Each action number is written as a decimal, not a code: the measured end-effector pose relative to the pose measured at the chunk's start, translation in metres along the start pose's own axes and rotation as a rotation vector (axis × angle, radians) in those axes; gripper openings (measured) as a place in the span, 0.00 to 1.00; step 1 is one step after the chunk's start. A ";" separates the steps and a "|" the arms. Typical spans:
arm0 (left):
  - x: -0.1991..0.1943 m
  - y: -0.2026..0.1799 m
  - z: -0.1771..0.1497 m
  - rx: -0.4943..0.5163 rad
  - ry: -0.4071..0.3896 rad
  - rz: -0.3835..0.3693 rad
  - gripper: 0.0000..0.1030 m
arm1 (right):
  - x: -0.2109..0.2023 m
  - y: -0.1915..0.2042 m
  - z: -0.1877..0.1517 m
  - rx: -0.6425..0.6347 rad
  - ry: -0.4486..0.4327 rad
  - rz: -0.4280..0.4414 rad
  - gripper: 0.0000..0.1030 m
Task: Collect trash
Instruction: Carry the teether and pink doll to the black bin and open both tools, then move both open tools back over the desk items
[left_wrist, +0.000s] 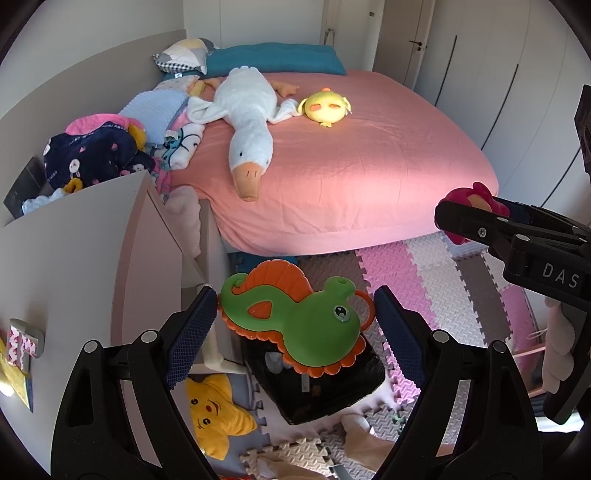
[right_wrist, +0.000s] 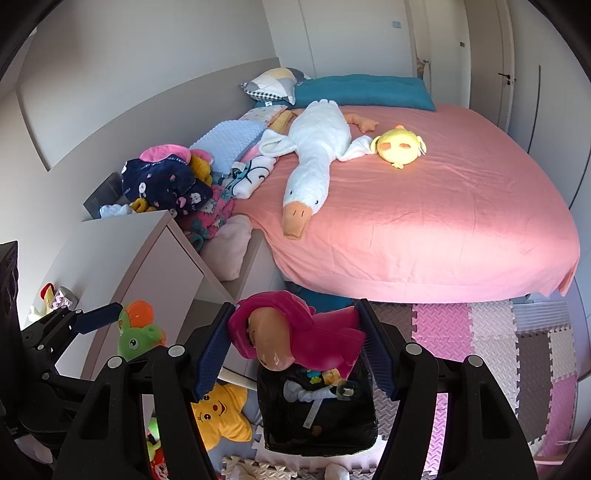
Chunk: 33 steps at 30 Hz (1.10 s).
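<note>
My left gripper (left_wrist: 295, 317) is shut on a green and orange plastic seahorse toy (left_wrist: 295, 317), held above a black bin (left_wrist: 325, 384) on the floor. My right gripper (right_wrist: 295, 332) is shut on a magenta plastic toy with a tan face (right_wrist: 291, 332), held above the same black bin (right_wrist: 317, 417), which holds several small items. The right gripper (left_wrist: 465, 218) with the magenta toy (left_wrist: 476, 195) shows at the right of the left wrist view. The left gripper (right_wrist: 122, 321) with the seahorse toy (right_wrist: 136, 332) shows at the left of the right wrist view.
A pink bed (left_wrist: 351, 166) carries a white goose plush (left_wrist: 251, 122), a yellow chick plush (left_wrist: 325, 107) and a clothes pile (left_wrist: 96, 151). A pale cabinet (left_wrist: 81, 251) stands left. A yellow star plush (left_wrist: 214, 413) lies on the foam floor mats (left_wrist: 399, 273).
</note>
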<state>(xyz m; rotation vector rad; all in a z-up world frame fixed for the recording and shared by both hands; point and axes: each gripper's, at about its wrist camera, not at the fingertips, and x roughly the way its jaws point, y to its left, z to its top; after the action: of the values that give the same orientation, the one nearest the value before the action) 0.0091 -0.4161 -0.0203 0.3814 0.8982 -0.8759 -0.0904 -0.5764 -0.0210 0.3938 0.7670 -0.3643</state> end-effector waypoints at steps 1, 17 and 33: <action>0.001 0.000 0.000 0.000 0.004 -0.001 0.82 | 0.000 0.000 0.000 0.001 0.000 0.001 0.65; -0.002 -0.001 0.000 -0.002 0.018 -0.012 0.94 | -0.012 0.004 0.002 0.003 -0.028 -0.013 0.78; -0.014 0.008 -0.010 -0.023 0.009 0.007 0.94 | -0.014 0.014 0.000 -0.013 -0.026 0.011 0.78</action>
<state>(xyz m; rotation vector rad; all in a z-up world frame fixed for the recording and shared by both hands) 0.0062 -0.3978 -0.0157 0.3691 0.9140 -0.8571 -0.0935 -0.5618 -0.0079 0.3806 0.7410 -0.3531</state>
